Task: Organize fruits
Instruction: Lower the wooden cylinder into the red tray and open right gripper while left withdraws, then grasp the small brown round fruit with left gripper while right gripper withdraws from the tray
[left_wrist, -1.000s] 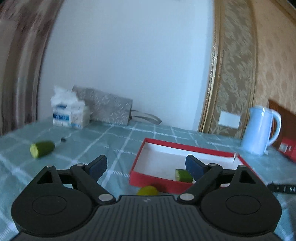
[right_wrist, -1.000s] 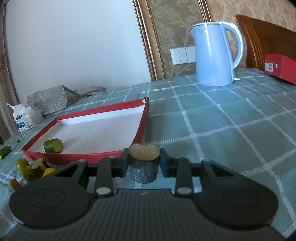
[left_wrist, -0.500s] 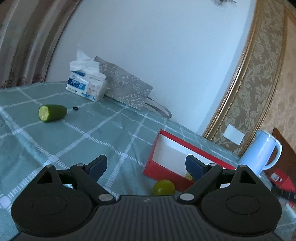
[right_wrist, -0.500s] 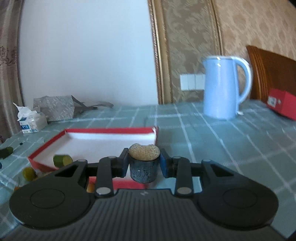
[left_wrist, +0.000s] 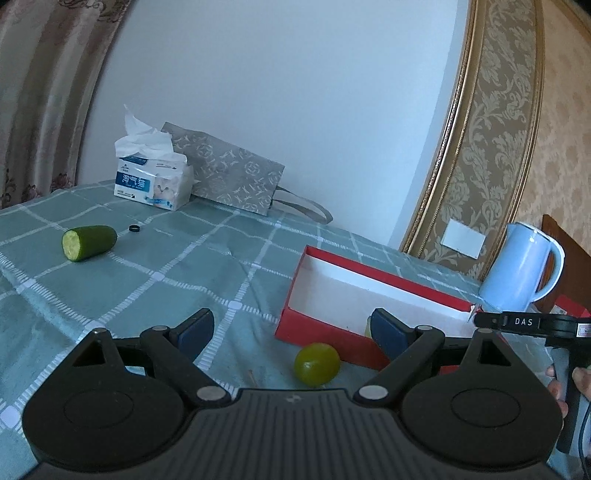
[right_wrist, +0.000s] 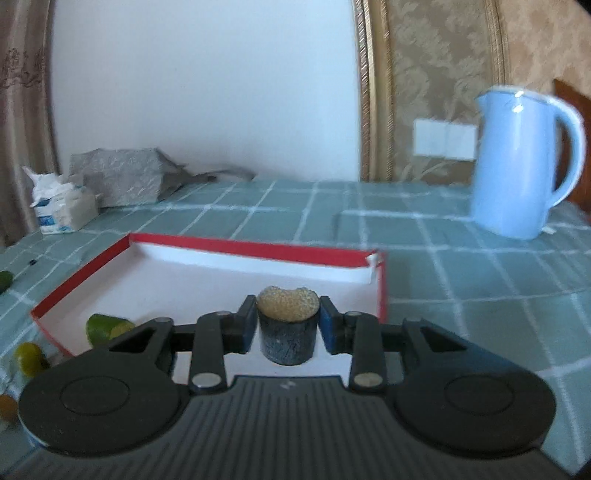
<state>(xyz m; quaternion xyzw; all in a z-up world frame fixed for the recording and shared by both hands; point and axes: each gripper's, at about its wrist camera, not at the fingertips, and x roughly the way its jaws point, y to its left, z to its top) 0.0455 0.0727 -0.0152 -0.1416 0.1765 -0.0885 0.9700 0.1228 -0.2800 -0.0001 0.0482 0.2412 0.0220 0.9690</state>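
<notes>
My right gripper (right_wrist: 288, 325) hangs over the near right part of the red box (right_wrist: 251, 248). A dark-skinned cut piece with a pale top (right_wrist: 287, 334) sits between its pads; the jaws are opening and the pads still touch its sides. A green cut piece (right_wrist: 105, 326) lies in the box's near left corner. My left gripper (left_wrist: 291, 328) is open and empty, low over the cloth. Just beyond it, a round yellow-green fruit (left_wrist: 317, 363) rests against the box's front wall (left_wrist: 325, 334). A half cucumber (left_wrist: 88, 242) lies far left.
A pale blue kettle (right_wrist: 517, 162) stands right of the box. A tissue pack (left_wrist: 151, 181) and a grey paper bag (left_wrist: 236, 177) sit by the back wall. More small fruits (right_wrist: 27, 356) lie left of the box. A hand on the right tool's handle (left_wrist: 576, 380) shows at the left view's right edge.
The right gripper has moved left with the dark piece, from beside the box to over its inside. The left view has tilted, and the right tool has come into its right edge.
</notes>
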